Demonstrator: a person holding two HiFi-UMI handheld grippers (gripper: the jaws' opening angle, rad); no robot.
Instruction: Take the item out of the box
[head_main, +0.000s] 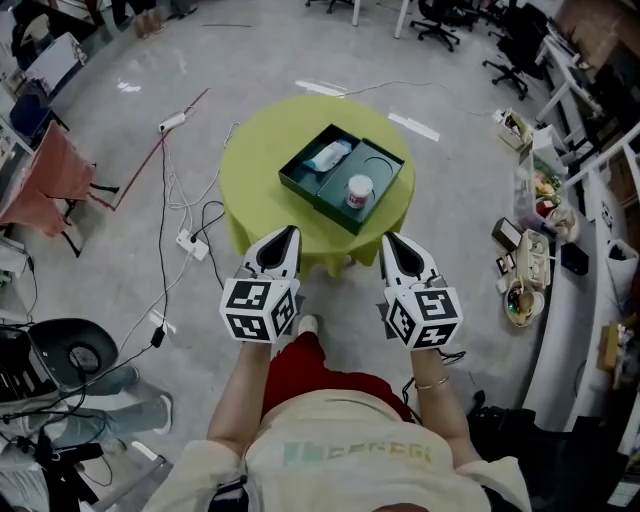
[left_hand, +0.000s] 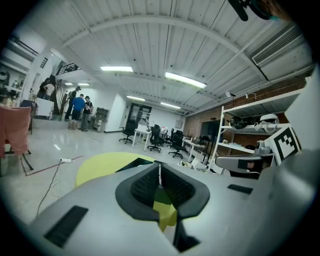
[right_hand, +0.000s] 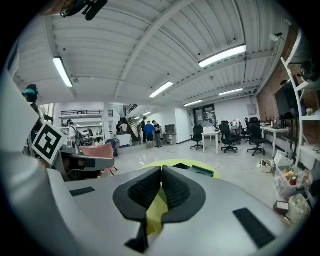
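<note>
A dark green open box (head_main: 300, 183) lies on the round yellow-green table (head_main: 250, 190). One half holds a blue-and-white packet (head_main: 328, 155); a white jar (head_main: 359, 190) with a pink label stands in the other. My left gripper (head_main: 290, 232) hovers at the table's near edge, shut and empty. My right gripper (head_main: 392, 240) is level with it to the right, also shut and empty. In the left gripper view the closed left gripper (left_hand: 159, 172) points at the table (left_hand: 100, 167) and the box's corner (left_hand: 131, 164). In the right gripper view the right gripper (right_hand: 161, 175) faces the box (right_hand: 202, 171).
Cables and a power strip (head_main: 190, 243) trail over the floor left of the table. A pink-draped chair (head_main: 45, 180) stands far left. Cluttered shelving (head_main: 530, 270) runs along the right. Office chairs (head_main: 440, 20) stand beyond the table. People (left_hand: 77, 107) stand far off.
</note>
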